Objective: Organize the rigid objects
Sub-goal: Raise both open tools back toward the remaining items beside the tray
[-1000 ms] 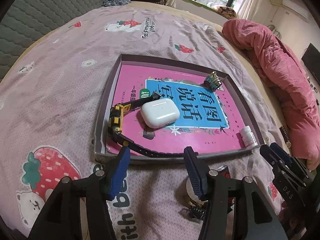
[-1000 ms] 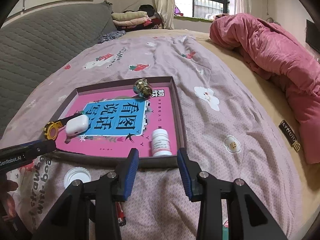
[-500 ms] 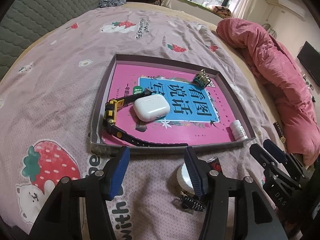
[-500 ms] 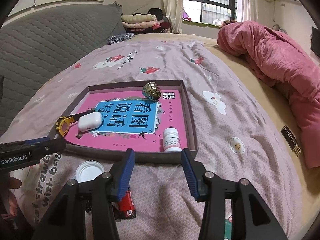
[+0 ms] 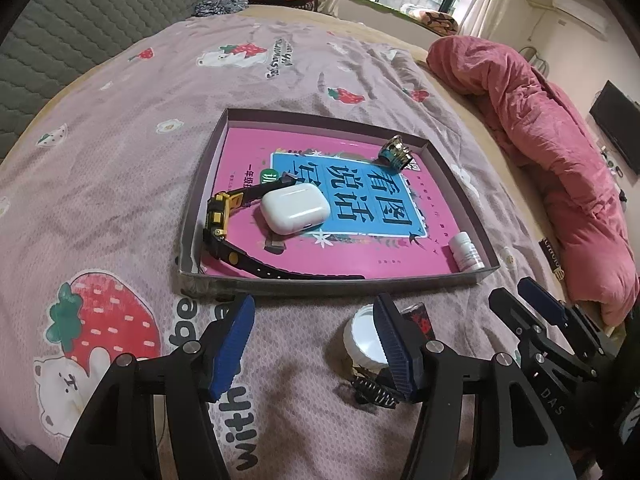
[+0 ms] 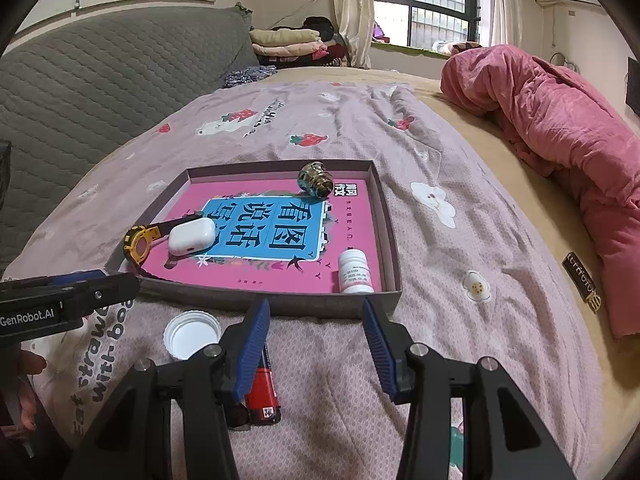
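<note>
A shallow box (image 5: 328,280) (image 6: 276,306) with a pink book inside lies on the bed. In it are a white earbud case (image 5: 295,208) (image 6: 191,236), a yellow-black watch (image 5: 218,216) (image 6: 138,244), a small white bottle (image 5: 466,251) (image 6: 354,271) and a metallic cap (image 5: 396,153) (image 6: 316,179). Outside, near its front edge, lie a white lid (image 5: 362,338) (image 6: 192,334), a red lighter (image 6: 262,390) (image 5: 418,316) and a black hair clip (image 5: 374,392). My left gripper (image 5: 316,344) is open and empty above the bedcover. My right gripper (image 6: 316,344) is open and empty, left finger over the lighter.
The bedcover (image 5: 120,128) is mauve with strawberry prints. A pink quilt (image 6: 560,128) is heaped on the right. A grey quilted headboard (image 6: 100,80) stands at the left. Folded clothes (image 6: 288,44) lie at the far end by the window.
Both grippers have pulled back from the box and risen. The lid, lighter and hair clip have come into view in front of the box. Both grippers stay open.
</note>
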### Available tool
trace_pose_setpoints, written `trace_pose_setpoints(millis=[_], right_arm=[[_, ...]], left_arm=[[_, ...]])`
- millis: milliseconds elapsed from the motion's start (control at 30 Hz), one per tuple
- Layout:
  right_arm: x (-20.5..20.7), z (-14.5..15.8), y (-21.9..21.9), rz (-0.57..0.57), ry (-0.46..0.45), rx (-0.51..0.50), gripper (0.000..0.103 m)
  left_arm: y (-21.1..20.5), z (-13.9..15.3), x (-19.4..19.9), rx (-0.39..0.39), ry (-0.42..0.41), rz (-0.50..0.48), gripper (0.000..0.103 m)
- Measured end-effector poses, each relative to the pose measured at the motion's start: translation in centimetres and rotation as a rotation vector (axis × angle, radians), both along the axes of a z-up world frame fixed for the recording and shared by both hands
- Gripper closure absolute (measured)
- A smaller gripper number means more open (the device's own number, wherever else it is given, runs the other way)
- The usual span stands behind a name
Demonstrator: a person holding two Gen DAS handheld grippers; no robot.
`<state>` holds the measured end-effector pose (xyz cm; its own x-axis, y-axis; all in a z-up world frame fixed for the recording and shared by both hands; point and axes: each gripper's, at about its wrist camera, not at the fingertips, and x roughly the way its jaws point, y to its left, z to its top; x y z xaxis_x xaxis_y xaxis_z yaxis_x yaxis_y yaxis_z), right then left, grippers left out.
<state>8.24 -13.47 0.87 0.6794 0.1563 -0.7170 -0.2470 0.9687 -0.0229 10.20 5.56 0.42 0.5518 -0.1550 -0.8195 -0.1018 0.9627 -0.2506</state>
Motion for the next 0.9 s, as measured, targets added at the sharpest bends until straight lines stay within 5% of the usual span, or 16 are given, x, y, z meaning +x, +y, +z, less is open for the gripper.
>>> trace_pose_setpoints(millis=[900], right_arm=[[-1.8,-0.1,0.2,0.036,0.012,-0.018,0.054]], left_arm=[[-0.3,0.2,-1.7,0.007,0.015,-0.041,0.039]])
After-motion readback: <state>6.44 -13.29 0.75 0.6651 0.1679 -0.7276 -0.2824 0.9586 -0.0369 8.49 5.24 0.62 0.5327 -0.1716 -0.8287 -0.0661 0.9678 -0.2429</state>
